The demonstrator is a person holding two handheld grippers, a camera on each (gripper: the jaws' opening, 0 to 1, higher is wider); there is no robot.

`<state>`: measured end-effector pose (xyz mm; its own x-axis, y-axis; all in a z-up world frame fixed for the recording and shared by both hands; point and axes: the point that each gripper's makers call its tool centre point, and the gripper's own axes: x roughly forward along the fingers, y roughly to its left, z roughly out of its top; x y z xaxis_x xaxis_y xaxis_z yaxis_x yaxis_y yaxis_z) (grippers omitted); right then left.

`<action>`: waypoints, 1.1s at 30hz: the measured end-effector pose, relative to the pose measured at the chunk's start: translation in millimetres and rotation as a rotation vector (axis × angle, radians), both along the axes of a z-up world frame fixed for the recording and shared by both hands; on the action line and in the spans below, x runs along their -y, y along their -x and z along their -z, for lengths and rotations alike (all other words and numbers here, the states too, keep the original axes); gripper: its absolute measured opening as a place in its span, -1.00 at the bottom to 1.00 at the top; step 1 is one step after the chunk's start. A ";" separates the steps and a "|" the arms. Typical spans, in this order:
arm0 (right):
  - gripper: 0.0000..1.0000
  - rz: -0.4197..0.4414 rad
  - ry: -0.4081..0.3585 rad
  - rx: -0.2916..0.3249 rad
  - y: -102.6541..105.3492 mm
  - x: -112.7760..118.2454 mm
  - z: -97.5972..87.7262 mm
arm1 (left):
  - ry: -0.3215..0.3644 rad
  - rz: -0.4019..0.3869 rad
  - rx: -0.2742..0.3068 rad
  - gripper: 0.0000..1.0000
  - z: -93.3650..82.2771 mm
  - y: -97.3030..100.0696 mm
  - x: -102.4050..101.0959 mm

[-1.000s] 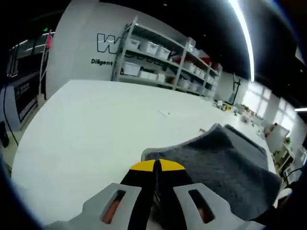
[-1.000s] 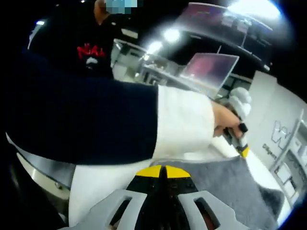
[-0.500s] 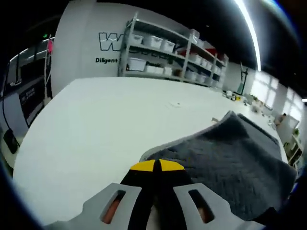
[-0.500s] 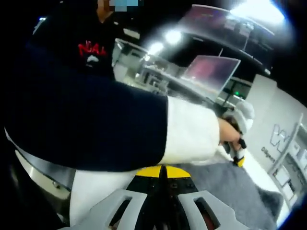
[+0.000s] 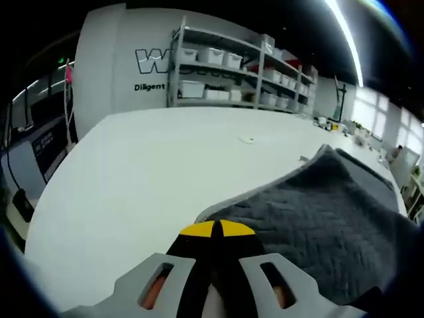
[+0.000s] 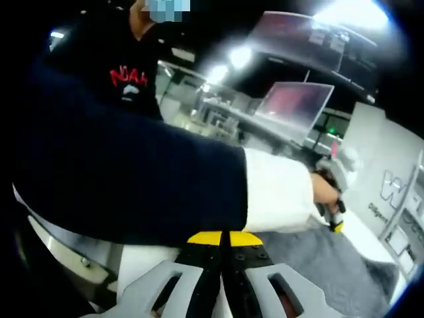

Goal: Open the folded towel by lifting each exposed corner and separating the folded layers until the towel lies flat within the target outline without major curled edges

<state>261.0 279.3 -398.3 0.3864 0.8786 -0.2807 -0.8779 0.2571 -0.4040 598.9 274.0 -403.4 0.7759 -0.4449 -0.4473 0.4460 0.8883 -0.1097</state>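
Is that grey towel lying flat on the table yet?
Not yet. In the left gripper view the grey towel rises off the white table, its edge pinched in the shut left tool.

a dark grey quilted towel [image 5: 318, 218] is seen raised off the white table [image 5: 132, 179], its near edge lifted.
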 end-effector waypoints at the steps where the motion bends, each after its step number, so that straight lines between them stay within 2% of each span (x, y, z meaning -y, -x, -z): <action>1: -1.00 0.001 -0.010 -0.003 -0.9 1.5 -2.6 | 0.009 0.006 0.006 -0.98 -3.1 -0.8 -0.3; 3: -1.00 0.010 -0.035 -0.033 -2.5 6.6 -7.9 | 0.038 0.012 0.024 -0.95 -9.2 1.0 2.4; 4: -1.00 0.032 -0.063 -0.081 -5.3 12.4 -11.9 | 0.091 0.011 0.029 -0.94 -15.4 3.8 6.3; 7: -1.00 0.065 -0.162 -0.111 -18.9 31.0 -35.6 | 0.192 0.019 0.026 -0.83 -26.6 11.9 14.3; 9: -1.00 0.070 -0.214 -0.142 -25.3 48.3 -50.4 | 0.227 0.029 0.033 -0.79 -32.7 16.5 18.2; 12: -1.00 0.100 -0.236 -0.125 -34.8 69.6 -61.8 | 0.269 0.049 0.045 -0.77 -39.6 22.5 25.5; 14: -1.00 0.129 -0.252 -0.120 -41.9 82.1 -67.8 | 0.301 0.068 0.059 -0.68 -45.3 26.8 31.5; 15: -1.00 0.148 -0.275 -0.141 -45.8 88.4 -71.3 | 0.325 0.098 0.071 -0.62 -50.1 32.6 38.2; 16: -1.00 0.150 -0.293 -0.189 -45.7 93.7 -73.1 | 0.343 0.117 0.085 -0.57 -54.5 36.1 42.4; 17: -1.00 0.127 -0.346 -0.277 -43.6 99.1 -79.4 | 0.355 0.126 0.085 -0.52 -56.7 35.8 43.1; 19: -1.00 0.062 -0.379 -0.341 -39.0 105.2 -85.9 | 0.366 0.136 0.095 -0.45 -61.3 37.3 45.2; 20: -1.00 -0.001 -0.375 -0.306 -34.2 109.8 -90.5 | 0.357 0.142 0.098 -0.43 -61.9 39.1 46.9; 22: -1.00 0.039 -0.382 -0.293 -43.6 118.6 -94.2 | 0.332 0.151 0.115 -0.45 -63.2 42.7 48.5; 23: -1.00 0.085 -0.360 -0.255 -51.6 125.9 -93.6 | 0.329 0.150 0.124 -0.46 -65.2 40.5 46.9; 24: -1.00 0.092 -0.356 -0.224 -54.3 128.9 -96.2 | 0.331 0.150 0.126 -0.48 -66.8 40.9 46.4; 25: -1.00 0.093 -0.361 -0.220 -54.7 132.0 -97.8 | 0.336 0.154 0.132 -0.49 -68.8 42.1 46.2; 26: -1.00 0.092 -0.364 -0.226 -54.4 134.9 -99.3 | 0.337 0.200 0.151 -0.53 -72.3 46.4 49.8; 30: -1.00 0.119 -0.368 -0.219 -59.9 150.6 -106.8 | 0.363 0.193 0.167 -0.67 -81.1 52.1 48.4; 32: -1.00 0.130 -0.350 -0.247 -61.3 159.0 -107.4 | 0.373 0.196 0.166 -0.74 -82.6 59.1 51.1; 33: -1.00 0.135 -0.351 -0.249 -61.8 161.9 -108.2 | 0.379 0.201 0.159 -0.80 -83.2 55.9 50.0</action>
<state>322.8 117.4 -290.1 0.4623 0.8837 -0.0732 -0.8866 0.4595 -0.0529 542.9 224.0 -320.2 0.7035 -0.7028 -0.1058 0.6430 0.6927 -0.3268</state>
